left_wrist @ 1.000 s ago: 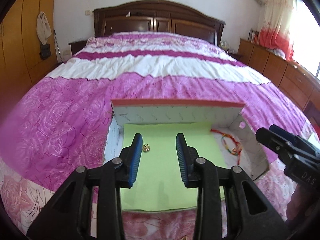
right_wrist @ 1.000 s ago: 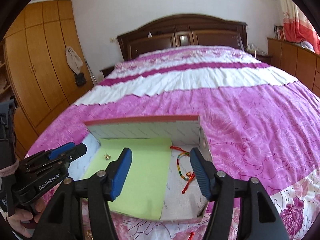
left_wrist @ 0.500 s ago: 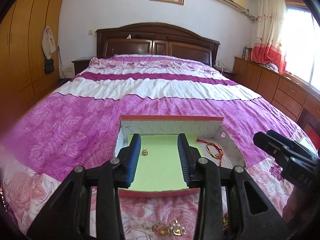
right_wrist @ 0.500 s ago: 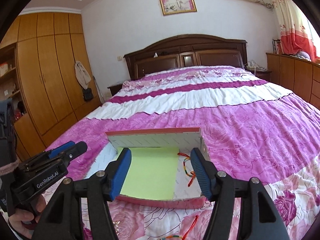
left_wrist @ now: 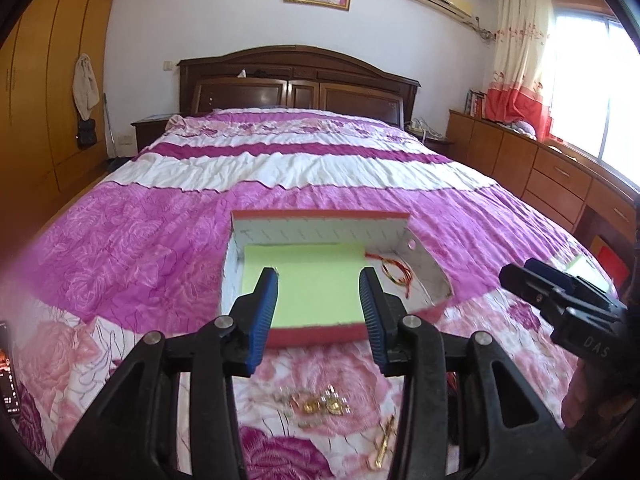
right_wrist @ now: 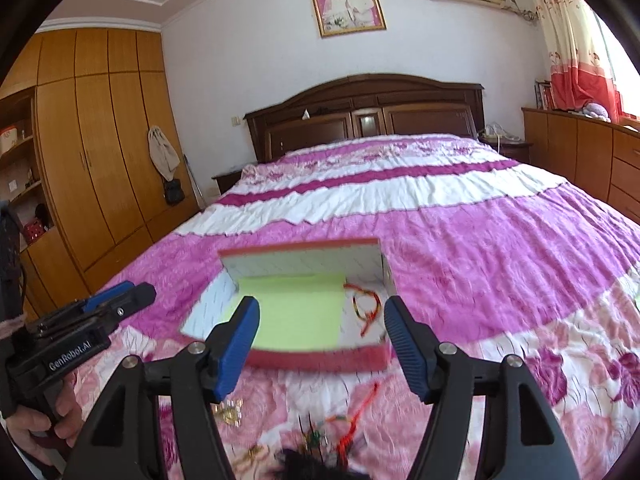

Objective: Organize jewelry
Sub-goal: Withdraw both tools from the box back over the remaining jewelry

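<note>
A shallow white box with a red rim (left_wrist: pixel 320 214) (right_wrist: pixel 300 246) lies on the pink bed, lined with a green sheet (left_wrist: pixel 304 256). A red string bracelet (left_wrist: pixel 394 274) (right_wrist: pixel 366 304) rests in the box's right part. Loose gold pieces (left_wrist: pixel 320 402) (right_wrist: pixel 230 412) and red cords (right_wrist: pixel 356 420) lie on the bedspread in front of the box. My left gripper (left_wrist: pixel 318 276) hovers short of the box, its jaws opening with nothing between them. My right gripper (right_wrist: pixel 322 306) is beside it, jaws wide and still opening, also holding nothing.
A slim gold clip (left_wrist: pixel 384 440) lies near the bed's front edge. A phone (left_wrist: pixel 8 380) shows at the far left. Wardrobes (right_wrist: pixel 100 160) line the left wall, a dresser (left_wrist: pixel 560 176) the right, and the headboard (left_wrist: pixel 296 84) stands at the far end.
Both grippers have drawn back and risen from the box, which now looks farther off. The loose jewelry on the bedspread has come into view. The left jaws stand wider.
</note>
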The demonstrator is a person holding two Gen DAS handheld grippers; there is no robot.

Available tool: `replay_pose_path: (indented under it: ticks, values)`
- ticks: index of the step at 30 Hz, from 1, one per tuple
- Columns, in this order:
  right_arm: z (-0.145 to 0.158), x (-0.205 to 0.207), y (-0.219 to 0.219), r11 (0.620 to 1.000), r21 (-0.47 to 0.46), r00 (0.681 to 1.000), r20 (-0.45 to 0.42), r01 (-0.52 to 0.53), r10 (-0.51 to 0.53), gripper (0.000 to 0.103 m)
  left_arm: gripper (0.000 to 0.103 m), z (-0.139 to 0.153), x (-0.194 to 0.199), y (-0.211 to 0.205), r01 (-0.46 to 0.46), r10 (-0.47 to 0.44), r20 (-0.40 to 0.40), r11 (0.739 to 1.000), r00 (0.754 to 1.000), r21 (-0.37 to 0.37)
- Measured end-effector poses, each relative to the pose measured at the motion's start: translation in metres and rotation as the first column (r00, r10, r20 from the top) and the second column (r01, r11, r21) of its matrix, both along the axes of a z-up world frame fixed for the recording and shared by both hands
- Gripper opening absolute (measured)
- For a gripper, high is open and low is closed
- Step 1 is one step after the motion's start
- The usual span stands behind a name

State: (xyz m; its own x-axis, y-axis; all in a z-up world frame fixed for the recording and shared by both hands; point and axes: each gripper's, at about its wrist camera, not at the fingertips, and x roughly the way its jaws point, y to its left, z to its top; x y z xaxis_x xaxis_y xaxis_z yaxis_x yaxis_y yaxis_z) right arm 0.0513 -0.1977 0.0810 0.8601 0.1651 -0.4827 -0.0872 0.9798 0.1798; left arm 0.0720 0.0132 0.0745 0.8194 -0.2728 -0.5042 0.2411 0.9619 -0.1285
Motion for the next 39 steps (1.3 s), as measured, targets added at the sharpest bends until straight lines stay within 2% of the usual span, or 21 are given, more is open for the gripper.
replay_pose_path:
  ticks: [8, 19, 31, 39]
  values:
    - [-0.019, -0.022, -0.001, 0.999, -0.029, 0.994, -0.112, -0.013, 0.009, 0.068, 0.034, -0.014, -0.015, -0.008, 0.082, -0.082, -0.104, 0.997, 0.991, -0.005]
    - [-0.047, -0.034, -0.010, 1.000, -0.025, 0.968, -0.249, -0.018, 0.012, 0.068, 0.034, -0.049, -0.024, -0.024, 0.178, -0.170, -0.267, 0.984, 0.948, 0.003]
    - [-0.059, -0.036, -0.020, 1.000, -0.006, 0.956, -0.293, 0.005, -0.006, 0.068, 0.034, -0.087, -0.026, -0.049, 0.279, -0.235, -0.416, 0.959, 0.878, 0.047]
    - [-0.065, -0.036, -0.026, 1.000, 0.017, 0.948, -0.317, 0.023, -0.017, 0.068, 0.034, -0.102, -0.026, -0.054, 0.302, -0.243, -0.466, 0.952, 0.851, 0.053]
